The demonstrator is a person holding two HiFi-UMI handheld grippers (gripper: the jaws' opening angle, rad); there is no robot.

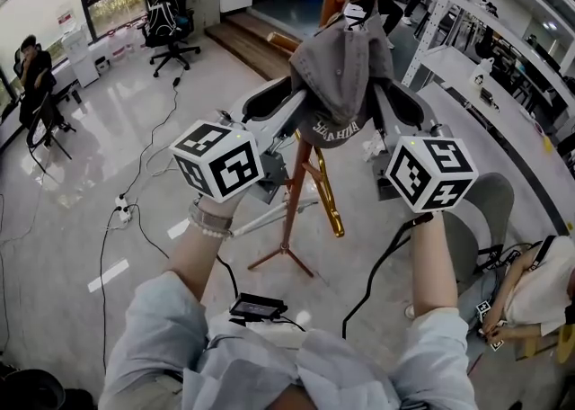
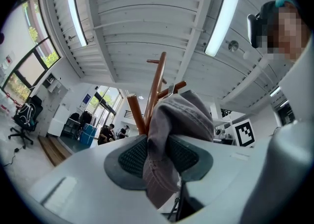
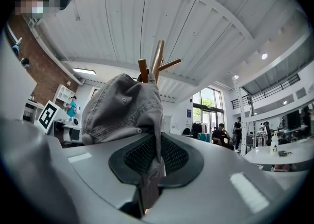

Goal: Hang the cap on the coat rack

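Open-plan office-lab: black swivel office chair (image 1: 171, 17) far left of the left gripper (image 1: 286, 102), long white workbench (image 1: 476, 107) and white metal shelving (image 1: 431, 13) right of the right gripper (image 1: 384, 93)

The head camera looks steeply down from the person's head onto the floor (image 1: 81, 219), with the left tool (image 1: 286, 104) and right tool (image 1: 393, 104) close beneath it. Each tool's camera sits low behind its own jaws, tilted up at the ceiling (image 2: 147, 16), very near the cap (image 2: 179, 120). All three views share the cap and the coat rack (image 2: 156, 83) top, the tool views from either side
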